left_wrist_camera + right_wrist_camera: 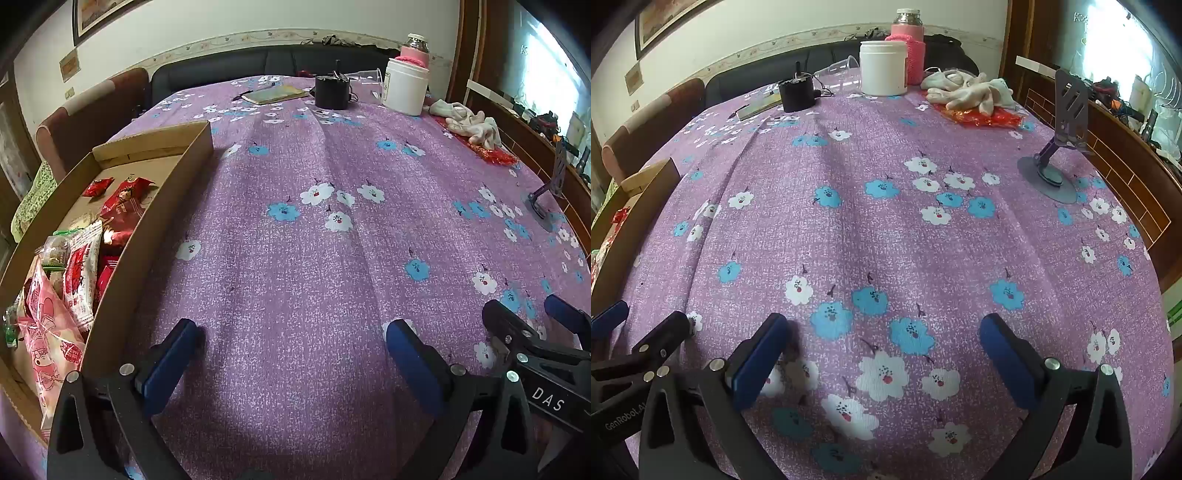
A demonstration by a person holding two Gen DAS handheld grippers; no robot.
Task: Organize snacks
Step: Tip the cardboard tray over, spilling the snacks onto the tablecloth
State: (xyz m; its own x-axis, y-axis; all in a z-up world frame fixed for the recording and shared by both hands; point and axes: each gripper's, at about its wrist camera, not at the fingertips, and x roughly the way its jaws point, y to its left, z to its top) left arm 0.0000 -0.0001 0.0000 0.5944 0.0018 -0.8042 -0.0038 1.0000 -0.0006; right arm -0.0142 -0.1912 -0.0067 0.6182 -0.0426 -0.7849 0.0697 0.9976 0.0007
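Both grippers just hang over the purple flowery cloth (886, 229) with nothing in them; left gripper (291, 332) has its blue jaws wide apart over bare cloth, right gripper (884, 328) same deal, jaws spread and empty, the two side by side and near each other. Snacks (74, 266) are all sitting in the box (147, 236) at the left gripper's left side; red and pink-white packets piled at the near end, a couple of red ones further in, far end of the box bare cardboard. Far side of the table has a white tub (883, 68), a black pot (796, 94), a notebook (275, 94), a rag (971, 90) on something red, and a phone stand (1060, 147) off to the right.
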